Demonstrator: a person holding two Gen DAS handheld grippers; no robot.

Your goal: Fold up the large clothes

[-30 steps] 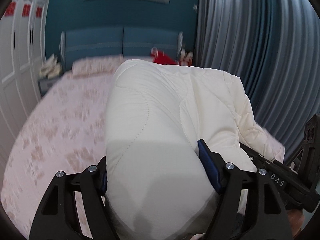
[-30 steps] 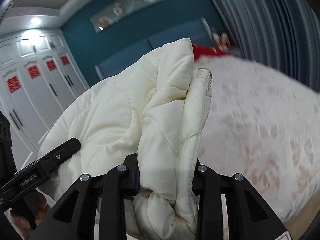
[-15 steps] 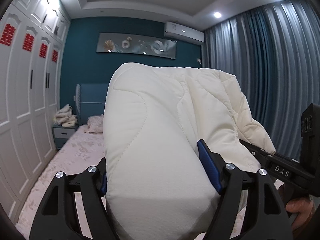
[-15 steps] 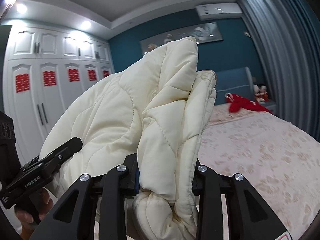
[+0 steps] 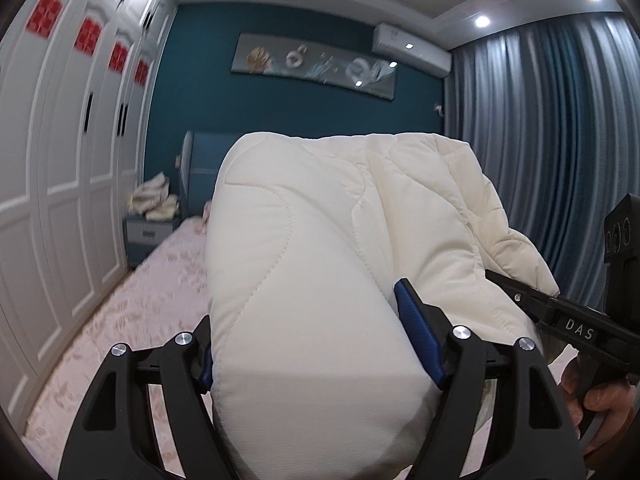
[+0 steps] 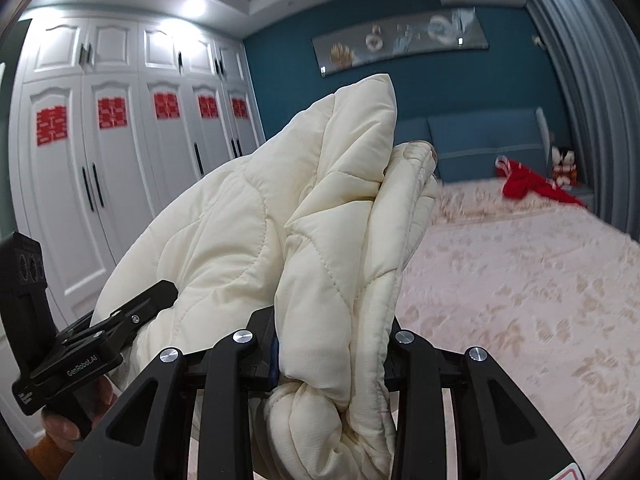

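Note:
A cream quilted padded coat [image 5: 320,248] fills the middle of the left wrist view, held up in the air over the bed. My left gripper [image 5: 308,340] is shut on a thick fold of it, blue pads pressed into both sides. In the right wrist view my right gripper [image 6: 332,356] is shut on a bunched edge of the same coat [image 6: 320,220]. The right gripper [image 5: 568,320] shows at the right of the left view. The left gripper [image 6: 100,332] shows at the left of the right view. The coat hangs between them.
A bed with a pink floral cover [image 6: 520,280] lies below and ahead, with a blue headboard [image 6: 484,140]. A red garment [image 6: 532,186] lies near the pillows. White wardrobes [image 6: 120,160] stand at the left, grey curtains [image 5: 560,140] at the right, and a nightstand [image 5: 152,236] with clothes.
Both grippers rose and tilted up with the coat, then dipped a little. The view went from the bed surface to the wall and ceiling. Both grips stayed the same.

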